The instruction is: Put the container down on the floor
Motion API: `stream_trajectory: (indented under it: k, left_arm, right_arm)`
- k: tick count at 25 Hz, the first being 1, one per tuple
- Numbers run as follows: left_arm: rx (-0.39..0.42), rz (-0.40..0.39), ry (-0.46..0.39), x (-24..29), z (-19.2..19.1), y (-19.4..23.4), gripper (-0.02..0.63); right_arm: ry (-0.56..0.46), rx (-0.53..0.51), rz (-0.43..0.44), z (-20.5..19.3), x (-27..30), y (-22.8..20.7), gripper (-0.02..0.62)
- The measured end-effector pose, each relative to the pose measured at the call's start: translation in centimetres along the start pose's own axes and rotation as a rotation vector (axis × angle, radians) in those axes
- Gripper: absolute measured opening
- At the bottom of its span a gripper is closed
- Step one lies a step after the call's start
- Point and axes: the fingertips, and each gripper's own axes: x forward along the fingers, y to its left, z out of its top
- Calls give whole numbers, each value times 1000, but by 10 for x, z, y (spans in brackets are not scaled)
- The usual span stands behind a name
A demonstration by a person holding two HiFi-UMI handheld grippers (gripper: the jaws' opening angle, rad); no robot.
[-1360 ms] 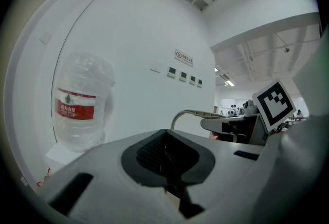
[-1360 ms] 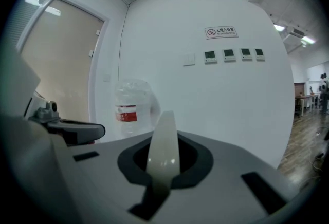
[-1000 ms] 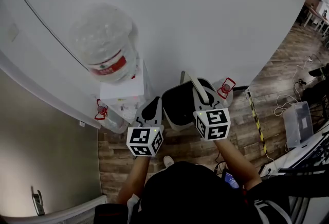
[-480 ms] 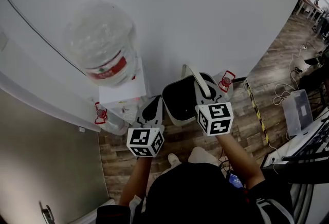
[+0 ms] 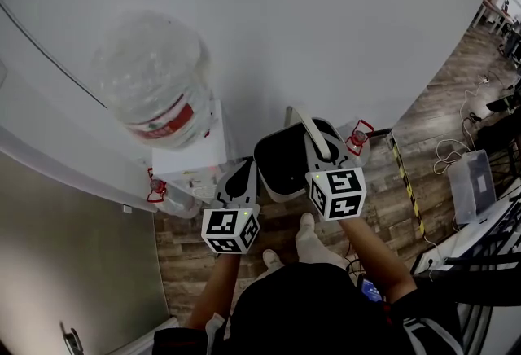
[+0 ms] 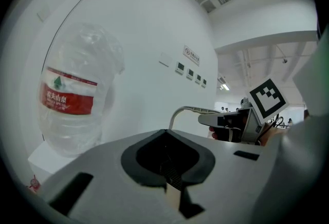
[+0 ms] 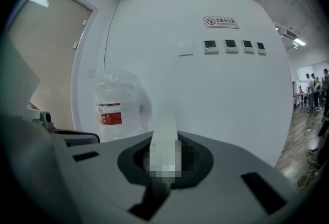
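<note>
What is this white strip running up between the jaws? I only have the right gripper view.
Observer: It is the handle of the container, a pale bin with a dark inside. The right gripper is shut on it.
Operator: Is the container down on the floor?
Observer: It doesn't look so. In the head view it appears to hang from the raised handle above the wooden floor, just ahead of the person's shoe.
Operator: And where is the other gripper?
Observer: The left gripper is beside the container's left rim. I cannot tell whether it touches it.
</note>
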Motion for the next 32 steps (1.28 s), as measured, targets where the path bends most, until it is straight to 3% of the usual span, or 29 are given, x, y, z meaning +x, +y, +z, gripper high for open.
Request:
stream_trajectory:
  k: [20,32]
  left_arm:
    - [-24,102,5,121,-13,15,15]
    - [-26,74,38,151,-76,47,15]
  right_arm:
    - [-2,47,52,-17,98,-74,31]
    - [11,56,27,-76,142,-78,31]
